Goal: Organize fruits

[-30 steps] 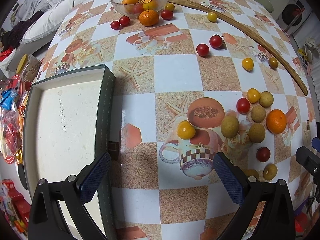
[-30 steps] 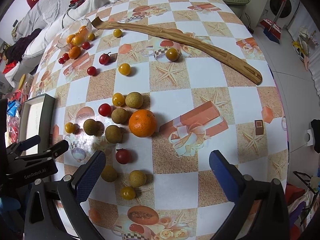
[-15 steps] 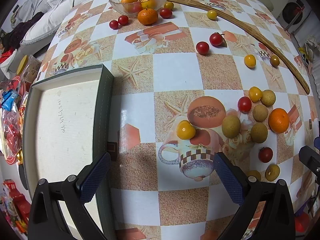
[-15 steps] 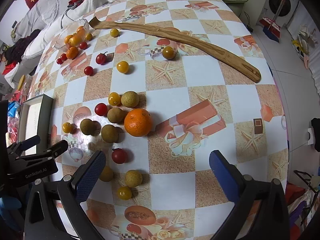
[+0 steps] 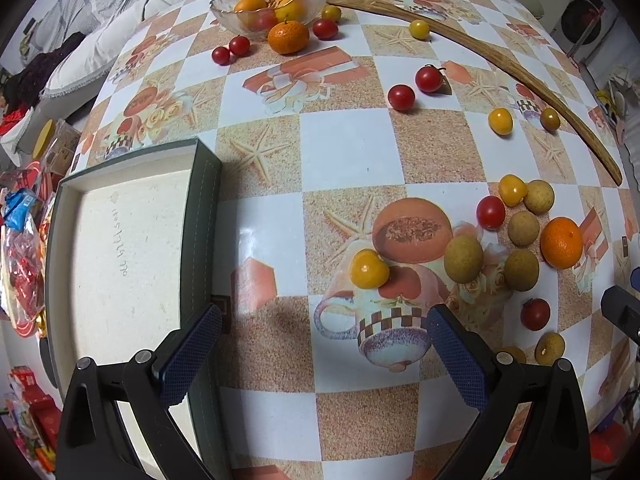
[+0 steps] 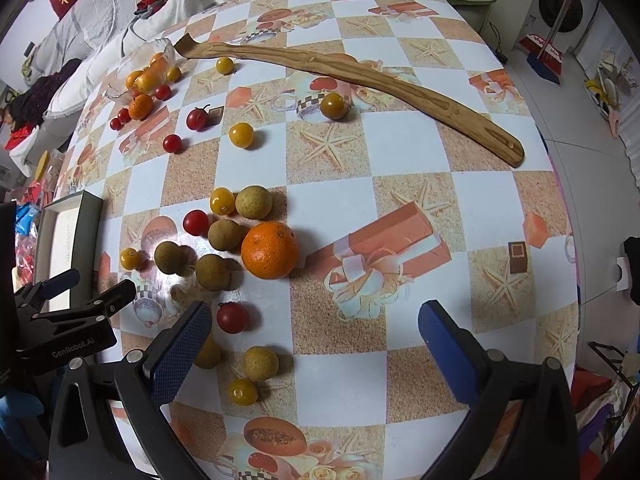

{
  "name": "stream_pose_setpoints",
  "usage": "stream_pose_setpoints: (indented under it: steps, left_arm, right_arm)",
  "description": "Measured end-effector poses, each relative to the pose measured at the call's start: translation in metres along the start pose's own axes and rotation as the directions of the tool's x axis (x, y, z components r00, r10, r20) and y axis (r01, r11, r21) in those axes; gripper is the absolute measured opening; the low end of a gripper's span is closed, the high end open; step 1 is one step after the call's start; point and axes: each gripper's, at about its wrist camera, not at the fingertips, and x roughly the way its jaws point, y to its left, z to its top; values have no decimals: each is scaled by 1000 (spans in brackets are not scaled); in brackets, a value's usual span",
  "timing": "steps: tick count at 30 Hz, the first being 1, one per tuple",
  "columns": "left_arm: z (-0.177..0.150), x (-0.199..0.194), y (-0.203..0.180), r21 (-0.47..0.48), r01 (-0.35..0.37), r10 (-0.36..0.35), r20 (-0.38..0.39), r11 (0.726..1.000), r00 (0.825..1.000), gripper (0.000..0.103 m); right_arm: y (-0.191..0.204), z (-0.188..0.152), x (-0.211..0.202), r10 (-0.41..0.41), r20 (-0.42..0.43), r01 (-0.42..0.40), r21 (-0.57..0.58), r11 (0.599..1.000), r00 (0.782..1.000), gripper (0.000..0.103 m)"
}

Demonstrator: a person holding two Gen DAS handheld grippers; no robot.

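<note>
Left gripper (image 5: pixel 324 344) and right gripper (image 6: pixel 314 346) both gaped wide and empty, above scattered cherry tomatoes, longans, an orange (image 6: pixel 270 250), green tray (image 5: pixel 200 220) at left.

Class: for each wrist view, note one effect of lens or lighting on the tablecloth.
Left wrist view: fisheye bends the checked tablecloth squares outward, and glare whitens a square beside the box. Right wrist view: glare washes out the cloth near the brown fruits; the orange throws a soft shadow rightward.
</note>
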Motion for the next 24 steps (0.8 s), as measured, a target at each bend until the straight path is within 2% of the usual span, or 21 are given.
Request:
stream_pose_setpoints:
  steps: [4,10,11,12,14,18,22,24]
  left_arm:
    - [3,3,-7,18,-1,1,13,1000,1000,103]
    - [5,10,-15,43,-4,5,-14,999,1000,103]
    - [5,12,-14,48,-2,4,-27,999,1000,99]
    - [5,13,-16,52,-3,4,-30,999,1000,89]
    - [6,19,-16,60,2,2,-61,998,998,87]
    - [13,21,-15,58,5,-1,-69,998,998,87]
    - [14,19,-19,42,6,-3,-57,999,998,86]
    - [13,19,-21,26,29,-27,-49,999,998,79]
  right_arm:
    - [0,7,5,7,5,-7,-4,1000,1000,103]
    - [2,16,17,16,-13,-16,-18,1000,1000,101]
    - [2,18,19,8,-21,-9,-25,1000,1000,100]
    - [3,19,21,8,-23,-8,-30,1000,1000,99]
    - [5,22,24,12,-27,-13,-44,999,1000,98]
    - [11,26,36,26,-56,-30,-70,997,998,82]
    - [14,27,51,76,-85,-81,-58,995,994,76]
    - [18,28,51,75,-67,-80,-74,994,995,75]
